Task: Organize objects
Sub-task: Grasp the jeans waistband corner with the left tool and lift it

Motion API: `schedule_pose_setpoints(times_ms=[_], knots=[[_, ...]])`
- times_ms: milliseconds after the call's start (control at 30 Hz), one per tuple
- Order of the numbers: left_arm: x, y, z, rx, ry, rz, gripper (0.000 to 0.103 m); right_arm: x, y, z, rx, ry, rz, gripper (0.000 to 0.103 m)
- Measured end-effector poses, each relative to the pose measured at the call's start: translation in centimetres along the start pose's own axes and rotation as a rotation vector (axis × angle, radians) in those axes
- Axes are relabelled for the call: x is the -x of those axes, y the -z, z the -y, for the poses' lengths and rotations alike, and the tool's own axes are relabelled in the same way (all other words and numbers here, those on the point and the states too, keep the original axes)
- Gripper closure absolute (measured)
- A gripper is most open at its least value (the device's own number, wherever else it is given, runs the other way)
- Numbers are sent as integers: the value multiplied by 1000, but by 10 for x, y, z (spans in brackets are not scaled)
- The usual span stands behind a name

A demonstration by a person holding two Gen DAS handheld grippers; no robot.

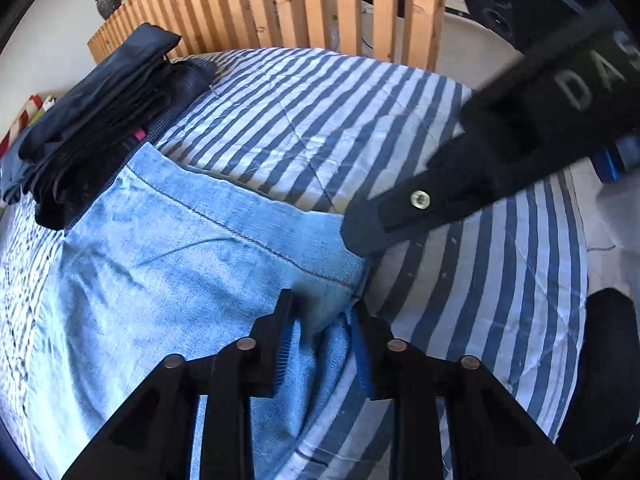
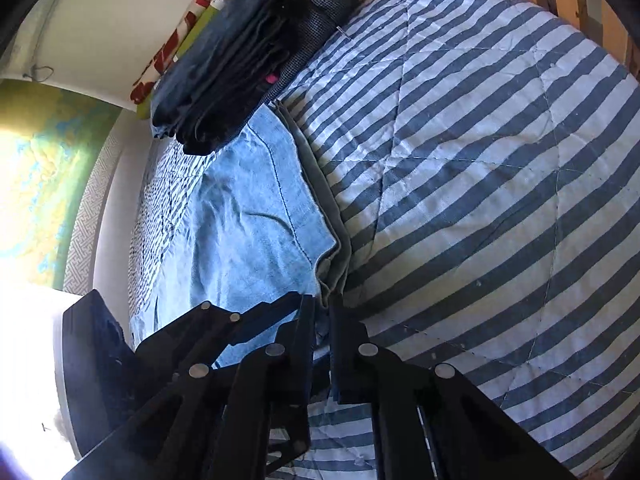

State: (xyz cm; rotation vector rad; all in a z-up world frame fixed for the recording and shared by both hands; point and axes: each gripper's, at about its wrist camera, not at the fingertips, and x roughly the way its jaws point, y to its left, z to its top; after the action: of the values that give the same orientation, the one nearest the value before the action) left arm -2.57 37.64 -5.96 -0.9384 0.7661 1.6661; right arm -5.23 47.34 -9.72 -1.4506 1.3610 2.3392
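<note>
Jeans: light-blue denim jeans (image 1: pixel 192 248) are lying folded at centre-left, long axis running toward the upper-left dark folded stack (image 1: pixel 100 120).
Left gripper (image 1: pixel 324 344): you are pinching the jeans' near corner.
Right gripper (image 2: pixel 322 320): you are clamping the layered edge (image 2: pixel 332 256) nearly closed.
Surface: soft quilted striped bedspread (image 1: pixel 440 140).
Texture: denim is lying wrinkled, stitched seam showing.
</note>
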Motion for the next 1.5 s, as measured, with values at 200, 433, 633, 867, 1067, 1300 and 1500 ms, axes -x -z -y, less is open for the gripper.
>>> schedule_pose_setpoints(times_ms=[200,433,633,867,1067,1300,1500], knots=[[21,7,-30,142,67,89,93,15,-9,-5,75,3,59,88],[37,10,-32,161,74,155,93,-19,-52,-9,19,-91,-25,54],[36,10,-34,155,80,179,93,-52,-75,-13,-17,-139,-110,54],[47,9,-35,186,101,205,93,-85,-94,-27,33,-90,-137,57],[75,5,-49,259,135,259,93,-67,-98,-48,76,-129,-22,98],[136,-20,-18,199,148,366,93,17,-94,-84,153,-171,124,98],[159,-13,-24,239,186,408,93,47,-86,-110,209,-62,166,98]])
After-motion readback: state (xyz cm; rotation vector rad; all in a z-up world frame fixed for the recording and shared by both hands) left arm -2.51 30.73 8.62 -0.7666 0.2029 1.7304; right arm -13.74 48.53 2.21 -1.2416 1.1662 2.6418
